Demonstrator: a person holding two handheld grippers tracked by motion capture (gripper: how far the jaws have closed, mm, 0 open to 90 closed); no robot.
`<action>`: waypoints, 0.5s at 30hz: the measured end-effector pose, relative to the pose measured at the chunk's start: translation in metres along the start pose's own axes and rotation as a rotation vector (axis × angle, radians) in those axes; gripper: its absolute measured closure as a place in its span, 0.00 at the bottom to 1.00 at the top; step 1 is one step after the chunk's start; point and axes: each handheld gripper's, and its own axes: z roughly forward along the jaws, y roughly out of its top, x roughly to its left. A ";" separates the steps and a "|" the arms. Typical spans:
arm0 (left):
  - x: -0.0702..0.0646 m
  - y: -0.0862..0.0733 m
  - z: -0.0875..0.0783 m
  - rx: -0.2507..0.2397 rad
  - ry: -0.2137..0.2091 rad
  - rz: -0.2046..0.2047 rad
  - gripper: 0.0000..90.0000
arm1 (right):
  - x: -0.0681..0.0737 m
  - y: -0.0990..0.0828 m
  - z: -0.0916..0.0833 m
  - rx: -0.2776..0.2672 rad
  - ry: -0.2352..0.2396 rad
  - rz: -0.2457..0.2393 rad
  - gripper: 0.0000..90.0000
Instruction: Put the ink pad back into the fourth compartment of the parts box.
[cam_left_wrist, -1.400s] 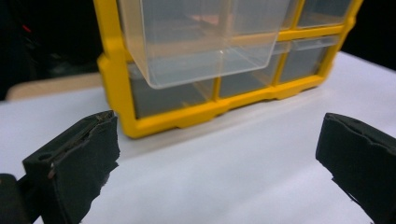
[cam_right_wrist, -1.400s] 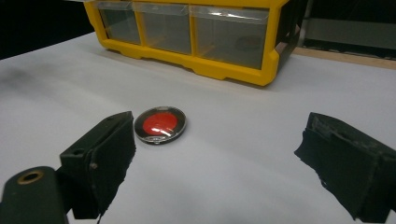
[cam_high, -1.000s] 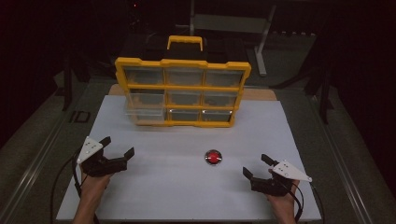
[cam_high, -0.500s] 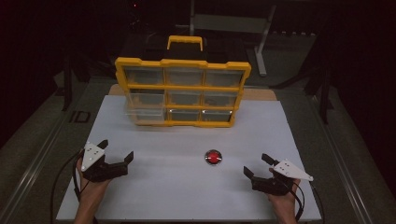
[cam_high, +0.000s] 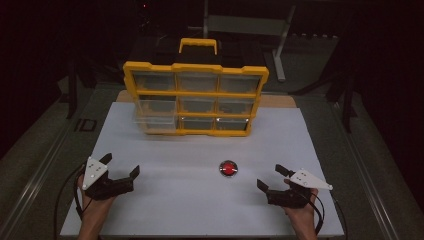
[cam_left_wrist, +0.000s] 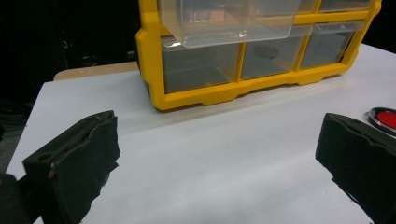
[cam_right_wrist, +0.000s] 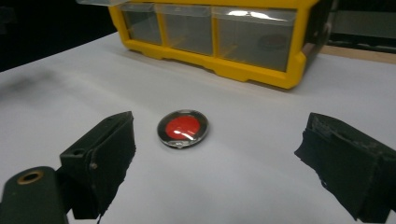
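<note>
A yellow organizer (cam_high: 195, 99) with clear drawers stands upright at the back of the white tabletop (cam_high: 190, 200); its middle-left drawer (cam_high: 156, 107) is pulled out toward me. A small round red disc with a metal rim (cam_high: 229, 168) lies on the white surface in front of it. My left gripper (cam_high: 120, 165) rests open near the front left, nothing between its jaws. At the front right my right gripper (cam_high: 271, 177) is open too, a short way right of and nearer than the disc (cam_right_wrist: 182, 128), which shows just beyond its jaws. The pulled-out drawer (cam_left_wrist: 224, 21) looks empty.
The organizer (cam_left_wrist: 243, 60) has a yellow carry handle (cam_high: 198, 45) on top. A small dark part lies in the lower right drawer (cam_right_wrist: 273, 42). Dark floor and metal frame legs (cam_high: 282, 42) surround the table. A wooden edge (cam_left_wrist: 93, 71) borders the white sheet at the back.
My left gripper has drifted slightly toward me and down; the right gripper has barely shifted. Disc and organizer have not moved.
</note>
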 end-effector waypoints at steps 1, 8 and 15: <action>0.000 0.000 0.000 0.004 0.000 0.000 0.00 | 0.001 0.003 0.001 0.007 0.005 -0.009 0.11; 0.000 -0.001 0.003 0.025 0.004 0.026 0.00 | 0.004 0.019 0.007 0.037 0.015 -0.041 0.11; -0.006 -0.001 0.007 0.051 0.005 0.083 0.00 | 0.002 0.035 0.015 0.047 0.041 -0.043 0.11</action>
